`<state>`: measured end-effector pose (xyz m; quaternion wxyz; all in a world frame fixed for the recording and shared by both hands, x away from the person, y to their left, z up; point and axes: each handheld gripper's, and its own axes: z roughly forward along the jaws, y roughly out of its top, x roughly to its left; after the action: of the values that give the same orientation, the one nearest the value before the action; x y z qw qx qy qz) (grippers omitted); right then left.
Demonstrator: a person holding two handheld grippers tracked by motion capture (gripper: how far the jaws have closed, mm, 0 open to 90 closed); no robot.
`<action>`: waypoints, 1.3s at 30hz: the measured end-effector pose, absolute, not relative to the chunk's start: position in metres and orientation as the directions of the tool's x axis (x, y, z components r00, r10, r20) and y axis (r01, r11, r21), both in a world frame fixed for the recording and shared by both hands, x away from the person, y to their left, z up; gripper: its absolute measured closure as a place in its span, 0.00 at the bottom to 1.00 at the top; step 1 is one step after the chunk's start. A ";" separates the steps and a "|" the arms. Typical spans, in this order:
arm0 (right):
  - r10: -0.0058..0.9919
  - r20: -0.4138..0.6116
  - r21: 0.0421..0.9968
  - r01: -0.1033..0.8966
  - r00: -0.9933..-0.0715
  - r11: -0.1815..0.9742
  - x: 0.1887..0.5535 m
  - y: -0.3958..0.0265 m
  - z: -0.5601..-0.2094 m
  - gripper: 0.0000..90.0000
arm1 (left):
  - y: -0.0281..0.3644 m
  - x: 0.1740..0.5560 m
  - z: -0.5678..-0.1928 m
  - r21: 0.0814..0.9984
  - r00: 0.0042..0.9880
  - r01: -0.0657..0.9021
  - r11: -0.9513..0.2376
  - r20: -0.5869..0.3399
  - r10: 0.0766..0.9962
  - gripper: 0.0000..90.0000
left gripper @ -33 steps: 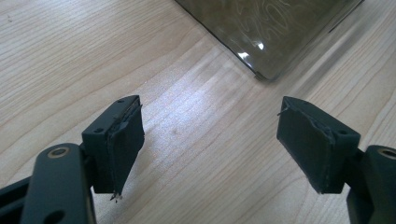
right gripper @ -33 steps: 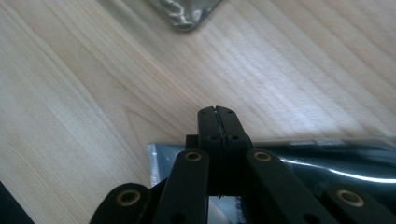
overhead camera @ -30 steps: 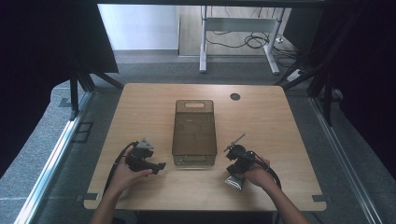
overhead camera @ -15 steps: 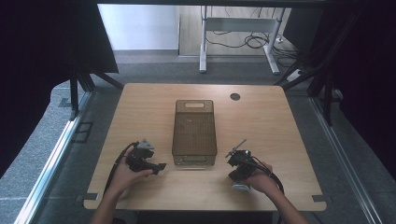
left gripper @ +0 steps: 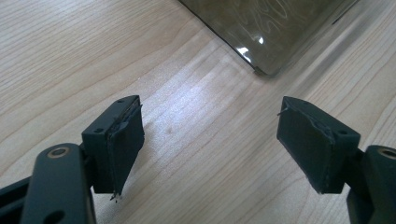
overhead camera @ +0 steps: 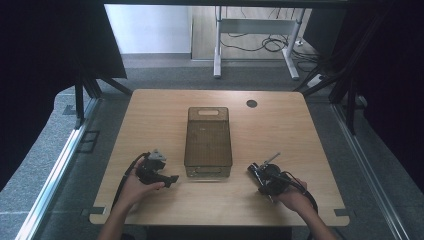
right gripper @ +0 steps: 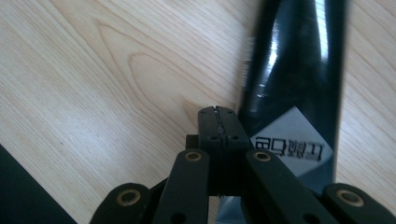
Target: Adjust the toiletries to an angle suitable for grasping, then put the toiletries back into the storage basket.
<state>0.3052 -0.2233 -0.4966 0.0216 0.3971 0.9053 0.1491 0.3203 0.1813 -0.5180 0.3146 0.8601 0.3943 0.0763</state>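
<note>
The right gripper (right gripper: 218,111) has its two jaws pressed tight together. Nothing sits between them. Just beside its tip, on the side where the printed letters are, lies a shiny black packet (right gripper: 292,88) with a grey label. It lies flat on the wooden table (overhead camera: 300,130). The packet is blurry here, so I cannot be sure what kind of thing it is, or whether the tip touches it.

The left gripper (left gripper: 210,140) has its jaws wide apart, with only bare table between them. Ahead of it, a little way off, is a corner of the see-through brown bin (left gripper: 266,28).

From above, the bin (overhead camera: 208,137) stands between the two grippers and looks empty, as far as I can tell.

So I think the job has hardly begun. The packet is not picked up yet. The right gripper would need to open first, then close on the packet, then carry it, perhaps to the bin.
</note>
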 end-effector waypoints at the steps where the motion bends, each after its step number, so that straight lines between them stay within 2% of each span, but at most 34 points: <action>1: 0.727 0.079 0.289 0.713 -0.683 0.639 0.305 -0.225 -0.496 1.00 | 0.181 0.320 -0.518 0.602 0.678 0.630 -0.491 -0.117 0.726 0.26; 8: 0.726 0.088 0.313 0.711 -0.682 0.630 0.303 -0.230 -0.490 0.99 | 0.180 0.318 -0.516 0.608 0.676 0.629 -0.483 -0.121 0.727 0.26; 13: 0.715 0.084 0.358 0.690 -0.694 0.629 0.302 -0.232 -0.479 0.94 | 0.181 0.318 -0.515 0.609 0.675 0.629 -0.484 -0.120 0.728 0.26; 15: 0.717 0.091 0.375 0.691 -0.691 0.618 0.303 -0.234 -0.474 0.90 | 0.181 0.318 -0.514 0.612 0.680 0.622 -0.488 -0.113 0.724 0.26; 17: 0.720 0.080 0.393 0.686 -0.689 0.612 0.305 -0.236 -0.469 0.79 | 0.180 0.317 -0.514 0.615 0.680 0.620 -0.488 -0.112 0.724 0.26; 23: 0.741 0.035 0.412 0.685 -0.671 0.601 0.311 -0.239 -0.462 0.56 | 0.180 0.318 -0.514 0.610 0.684 0.619 -0.495 -0.108 0.722 0.26; 29: 0.751 0.044 0.406 0.698 -0.659 0.589 0.315 -0.239 -0.461 0.46 | 0.178 0.316 -0.514 0.612 0.686 0.616 -0.495 -0.109 0.720 0.26; 34: 0.753 0.025 0.414 0.692 -0.658 0.591 0.318 -0.238 -0.458 0.45 | 0.177 0.316 -0.515 0.605 0.681 0.626 -0.493 -0.115 0.723 0.26; 39: 0.755 0.025 0.367 0.709 -0.655 0.603 0.325 -0.235 -0.463 0.42 | 0.176 0.317 -0.515 0.607 0.690 0.617 -0.500 -0.112 0.715 0.26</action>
<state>0.3253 -0.2347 -0.4633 0.0663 0.4099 0.8927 0.1753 0.3169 0.1764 -0.5153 0.3173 0.8627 0.3862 0.0773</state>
